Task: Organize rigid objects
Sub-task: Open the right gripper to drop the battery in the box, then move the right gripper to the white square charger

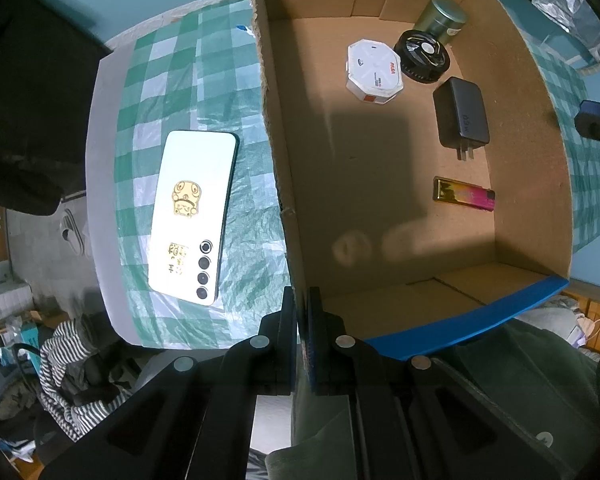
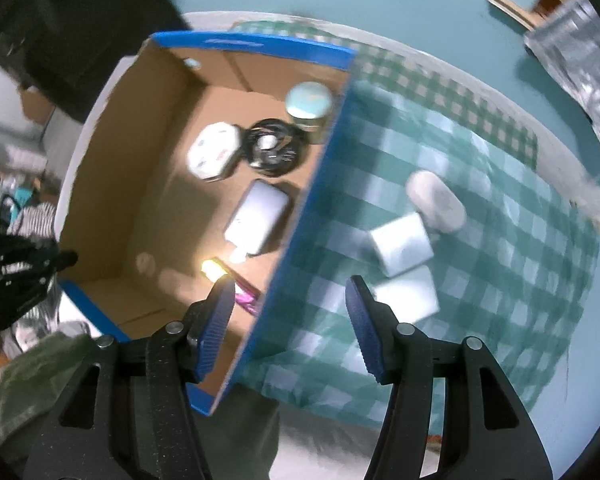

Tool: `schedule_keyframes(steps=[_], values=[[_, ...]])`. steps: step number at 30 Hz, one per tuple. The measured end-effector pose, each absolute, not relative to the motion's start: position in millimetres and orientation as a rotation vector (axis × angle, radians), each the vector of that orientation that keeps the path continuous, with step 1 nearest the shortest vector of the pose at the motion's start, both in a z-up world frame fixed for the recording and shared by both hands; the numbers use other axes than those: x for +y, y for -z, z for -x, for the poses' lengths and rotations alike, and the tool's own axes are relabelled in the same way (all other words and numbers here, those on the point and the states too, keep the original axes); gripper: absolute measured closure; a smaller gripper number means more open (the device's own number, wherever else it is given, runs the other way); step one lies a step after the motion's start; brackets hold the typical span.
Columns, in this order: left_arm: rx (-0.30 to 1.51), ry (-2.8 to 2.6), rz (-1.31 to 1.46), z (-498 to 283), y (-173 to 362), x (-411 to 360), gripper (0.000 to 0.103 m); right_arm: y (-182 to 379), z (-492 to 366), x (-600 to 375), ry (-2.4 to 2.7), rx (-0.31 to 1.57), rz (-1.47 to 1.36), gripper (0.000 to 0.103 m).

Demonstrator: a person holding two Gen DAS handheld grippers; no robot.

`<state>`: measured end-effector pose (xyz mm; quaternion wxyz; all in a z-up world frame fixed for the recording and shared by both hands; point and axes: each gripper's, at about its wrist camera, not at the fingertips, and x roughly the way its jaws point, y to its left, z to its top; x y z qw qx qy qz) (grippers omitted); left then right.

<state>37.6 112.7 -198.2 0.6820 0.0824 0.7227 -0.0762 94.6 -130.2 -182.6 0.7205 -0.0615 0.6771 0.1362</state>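
A cardboard box (image 1: 276, 120) with blue outer faces stands on a green checked tablecloth. My left gripper (image 1: 300, 304) is shut on the box's left wall at the near corner. Inside lie a gold and pink lighter (image 1: 464, 194), a black charger (image 1: 462, 114), a white octagonal case (image 1: 374, 70), a black round object (image 1: 422, 56) and a green tin (image 1: 442, 16). A white phone (image 1: 192, 216) lies face down on the cloth left of the box. My right gripper (image 2: 290, 292) is open above the box's right wall (image 2: 312, 184), holding nothing; the lighter (image 2: 236, 284) lies below its left finger.
On the cloth right of the box sit a white oval case (image 2: 436, 200), a white block (image 2: 402, 244) and a flat white square (image 2: 408, 294). The person's green clothing lies at the table's near edge. Striped fabric and clutter lie on the floor to the left.
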Motion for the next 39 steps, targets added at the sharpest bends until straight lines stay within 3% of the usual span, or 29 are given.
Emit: schedule_keyframes(steps=[5,18,39], values=[[1.616,0.172,-0.187,-38.3,196.6,113.0,0.099,188.9,-103.4,-169.4,-0.168,1.5,0.01,0.034],[1.619,0.161,-0.176,-37.1,196.1,113.8,0.099,254.3,-112.1,-253.0,0.075,1.607,-0.348,0.033],[1.623,0.144,-0.156,-34.7,198.5,115.5,0.099,292.9,-116.3,-248.6,0.249,1.675,-0.297,0.029]])
